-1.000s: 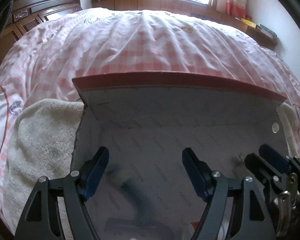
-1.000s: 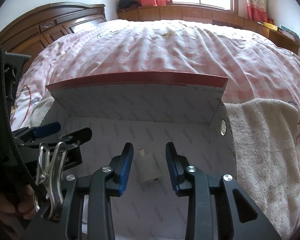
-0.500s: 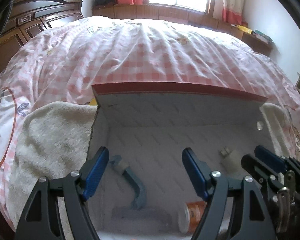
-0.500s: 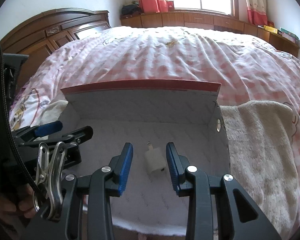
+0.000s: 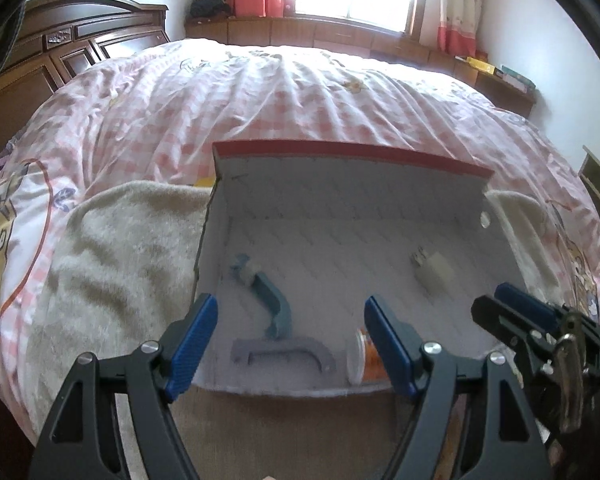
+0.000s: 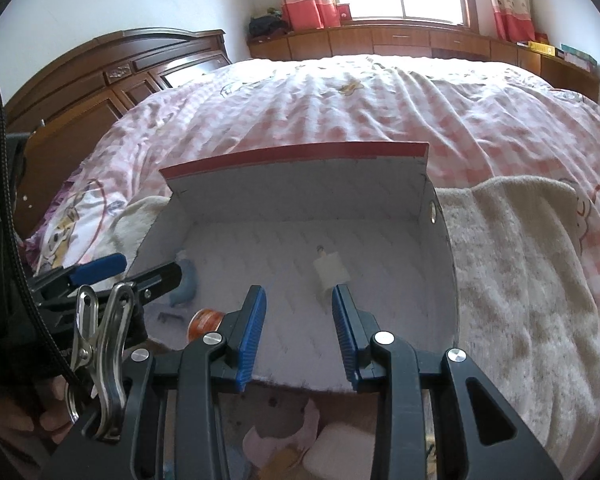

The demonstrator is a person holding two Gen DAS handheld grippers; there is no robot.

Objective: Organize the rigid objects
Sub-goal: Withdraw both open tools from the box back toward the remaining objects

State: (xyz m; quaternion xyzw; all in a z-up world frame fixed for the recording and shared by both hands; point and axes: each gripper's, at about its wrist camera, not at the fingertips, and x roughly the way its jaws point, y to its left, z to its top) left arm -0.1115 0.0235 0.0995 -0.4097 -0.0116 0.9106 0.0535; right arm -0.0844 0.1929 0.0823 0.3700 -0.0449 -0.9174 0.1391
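A cardboard box [image 5: 352, 152] with a red rim and white inside stands open on the bed. On its floor lie a blue curved handle [image 5: 268, 304], a grey handle [image 5: 284, 354], an orange jar [image 5: 366, 360] on its side and a white plug adapter [image 5: 432, 272]. My left gripper [image 5: 292, 340] hangs open over the box's near edge, nothing between its pads. My right gripper [image 6: 298, 332] is open too, narrower, with the adapter [image 6: 332, 270] lying loose just beyond its tips. Each gripper shows at the edge of the other's view: the right gripper [image 5: 500, 306], the left gripper [image 6: 140, 270].
A beige towel [image 5: 112, 248] lies under and on both sides of the box, on a pink checked bedspread [image 6: 360, 100]. A dark wooden headboard [image 6: 112, 68] is at the left, a window bench at the back. Pink and white soft items [image 6: 284, 436] lie on the floor below.
Both grippers have drawn back from inside the box and risen a little. The box's near edge and more of its contents have come into view. The adapter stays on the box floor.
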